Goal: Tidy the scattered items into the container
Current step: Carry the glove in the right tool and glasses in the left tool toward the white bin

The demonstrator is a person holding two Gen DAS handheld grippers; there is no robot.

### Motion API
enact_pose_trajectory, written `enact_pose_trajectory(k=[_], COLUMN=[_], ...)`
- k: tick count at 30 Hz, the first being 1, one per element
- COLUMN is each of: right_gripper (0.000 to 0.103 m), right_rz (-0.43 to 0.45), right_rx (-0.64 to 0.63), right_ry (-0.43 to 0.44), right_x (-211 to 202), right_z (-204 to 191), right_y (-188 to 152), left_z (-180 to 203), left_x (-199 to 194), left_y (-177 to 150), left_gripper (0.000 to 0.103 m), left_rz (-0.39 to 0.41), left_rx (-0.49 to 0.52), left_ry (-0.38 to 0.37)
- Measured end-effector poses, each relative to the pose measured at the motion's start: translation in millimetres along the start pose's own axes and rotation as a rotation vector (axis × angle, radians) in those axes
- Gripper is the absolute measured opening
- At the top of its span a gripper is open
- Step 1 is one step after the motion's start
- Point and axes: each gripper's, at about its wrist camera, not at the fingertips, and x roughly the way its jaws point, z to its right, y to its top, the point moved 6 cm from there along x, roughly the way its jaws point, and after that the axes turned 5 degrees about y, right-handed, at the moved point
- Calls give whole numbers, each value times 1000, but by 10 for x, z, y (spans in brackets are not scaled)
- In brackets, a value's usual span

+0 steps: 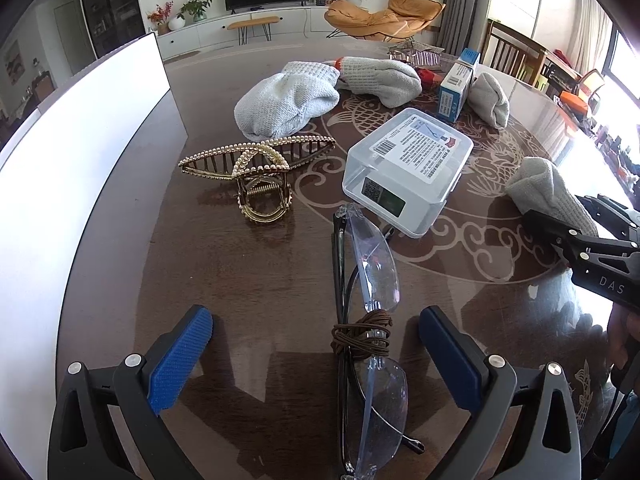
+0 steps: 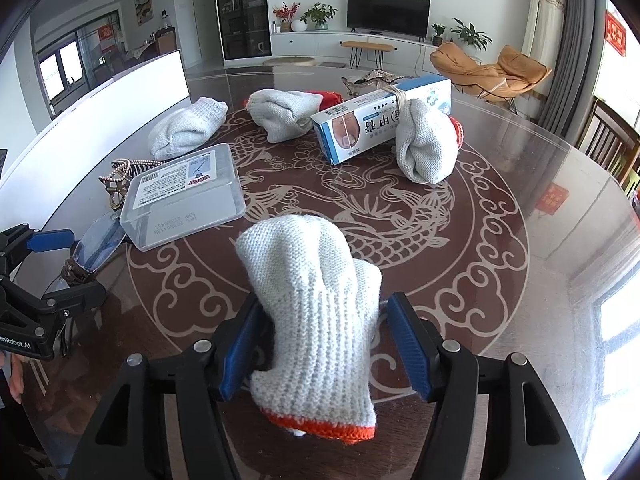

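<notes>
Reading "DAS" on right gripper (image 1: 600, 256); "enRobot.AI" on left gripper (image 2: 60, 264).

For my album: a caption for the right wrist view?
Open blue-padded right claw straddling a white knitted orange-cuffed glove.

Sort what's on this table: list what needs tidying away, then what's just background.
To tidy: rolled gloves; glasses; hair clip; clear plastic box; blue carton.

Background: television; orange lounge chair; potted plants.
</notes>
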Motion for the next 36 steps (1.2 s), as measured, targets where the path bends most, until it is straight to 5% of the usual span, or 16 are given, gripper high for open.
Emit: enact_pose_trajectory(k=[20, 23, 24, 25, 27, 29, 36], right_gripper=[66, 66, 66, 66, 60, 28, 28], right_rz=[-1, -1, -1, 0, 5, 20, -18], right_rx=[3, 3, 4, 5, 13, 14, 45], right_ry=[2, 2, 3, 4, 10, 17, 127], right_x=[4, 4, 4, 3, -6, -44, -358], right_z=[-5, -5, -5, -10, 1, 12, -145], right_y=[2, 2, 2, 0, -2, 3, -180], left_z=[226, 205, 178, 140, 69, 54, 321], left_x=[-29, -86, -108, -127, -148, -186, -370], left_y=[-13, -7, 7, 19, 21, -17, -140], left_gripper=[102, 78, 58, 26, 24, 20, 20], left_rz=[43, 66, 68, 67, 49, 47, 3], left_rx=[21, 8, -2, -19, -101, -143, -168], left_ry=[-15, -15, -12, -15, -89, -108, -169])
